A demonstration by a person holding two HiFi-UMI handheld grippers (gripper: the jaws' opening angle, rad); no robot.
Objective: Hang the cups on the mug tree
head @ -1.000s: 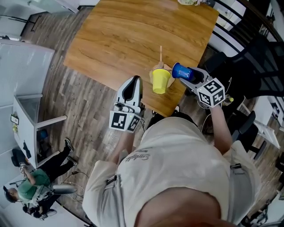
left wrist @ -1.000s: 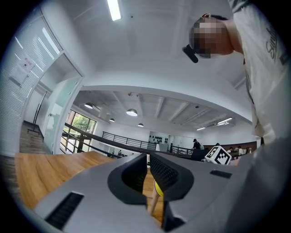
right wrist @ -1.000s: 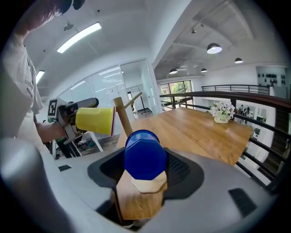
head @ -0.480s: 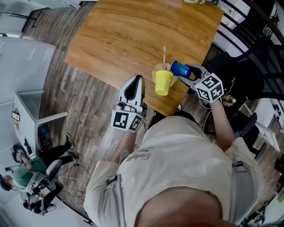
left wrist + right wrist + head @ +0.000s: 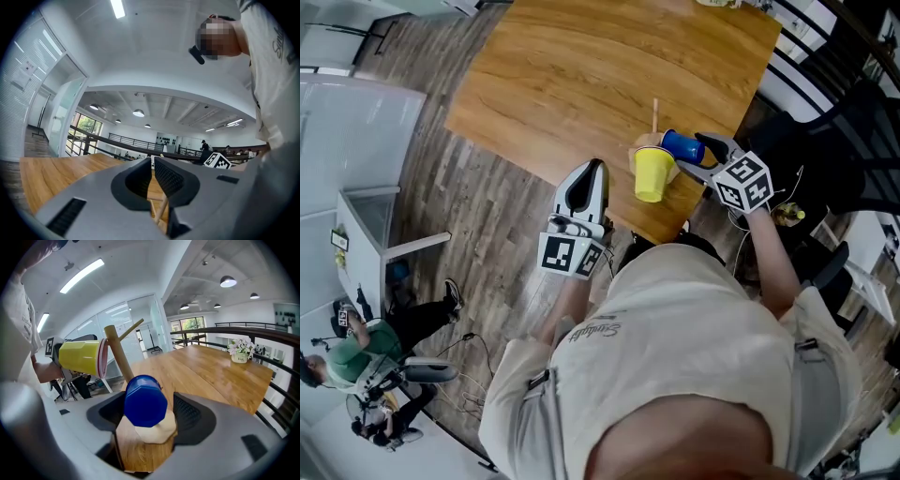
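A wooden mug tree (image 5: 654, 114) stands near the table's front edge, with a yellow cup (image 5: 652, 174) hanging from it on its near side. A blue cup (image 5: 682, 147) lies on its side against the tree's right side, between the jaws of my right gripper (image 5: 690, 154). In the right gripper view the blue cup (image 5: 144, 400) sits over the tree's pale base (image 5: 150, 431). The right gripper's (image 5: 152, 411) jaws are opening, with a gap at the right pad. The yellow cup (image 5: 82, 357) hangs beside the pole (image 5: 119, 355). My left gripper (image 5: 591, 171) is shut and empty, off the table's front edge.
The wooden table (image 5: 581, 75) stretches away behind the tree, with a small flower vase (image 5: 240, 352) at its far edge. Black chairs (image 5: 825, 122) and a railing stand to the right. A white cabinet (image 5: 366, 244) and a seated person (image 5: 356, 347) are on the floor at the left.
My right gripper has carried the blue cup left, closer to the mug tree's pole, and its jaws have widened. The left gripper has stayed where it was.
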